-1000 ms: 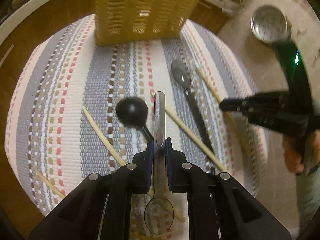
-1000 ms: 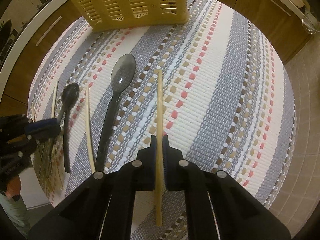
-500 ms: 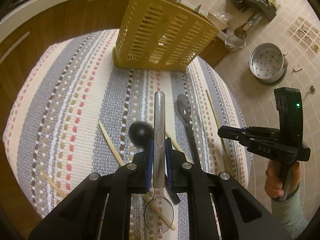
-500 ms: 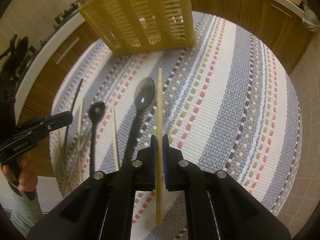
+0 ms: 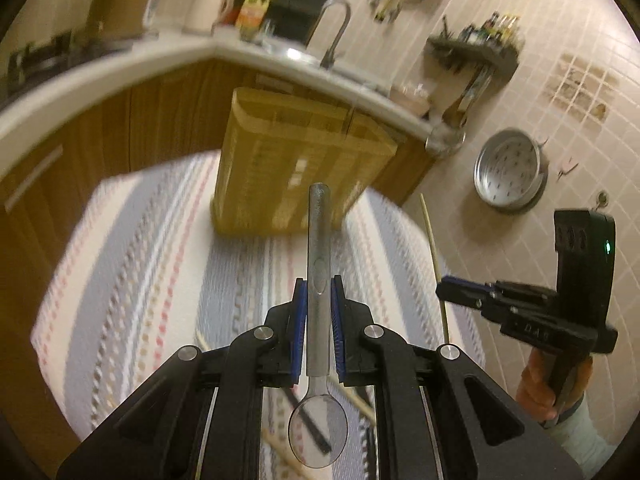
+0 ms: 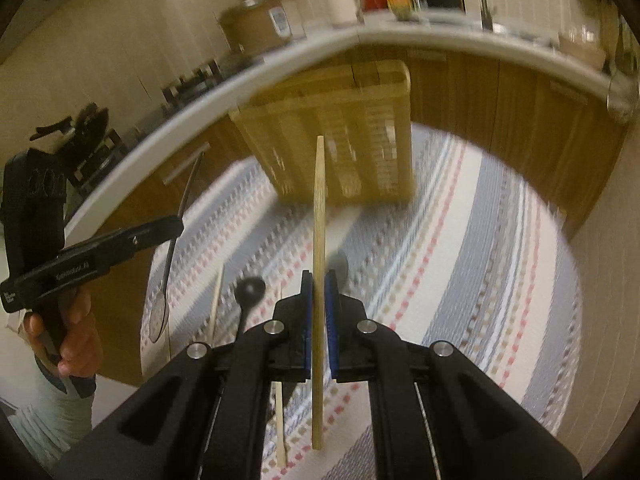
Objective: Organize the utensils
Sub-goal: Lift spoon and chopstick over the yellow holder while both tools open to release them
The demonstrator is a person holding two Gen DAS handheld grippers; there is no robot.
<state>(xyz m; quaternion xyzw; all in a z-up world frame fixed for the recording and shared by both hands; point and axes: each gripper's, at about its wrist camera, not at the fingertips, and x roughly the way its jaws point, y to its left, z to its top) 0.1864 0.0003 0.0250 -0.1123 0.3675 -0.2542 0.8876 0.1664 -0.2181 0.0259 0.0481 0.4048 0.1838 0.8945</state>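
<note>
Motion blurs the basket (image 5: 296, 168); left gripper (image 5: 319, 294) clamps a spoon (image 5: 318, 248), right gripper (image 6: 319, 292) a chopstick (image 6: 319, 216), both above the mat (image 6: 460, 248).

Dim, warm indoor light; background motion-blurred, with fisheye bending and dark corners.

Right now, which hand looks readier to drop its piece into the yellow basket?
Hard to call; perhaps the left. Its gripper holds the spoon handle-first toward the basket. The right gripper aims its chopstick there too.
</note>
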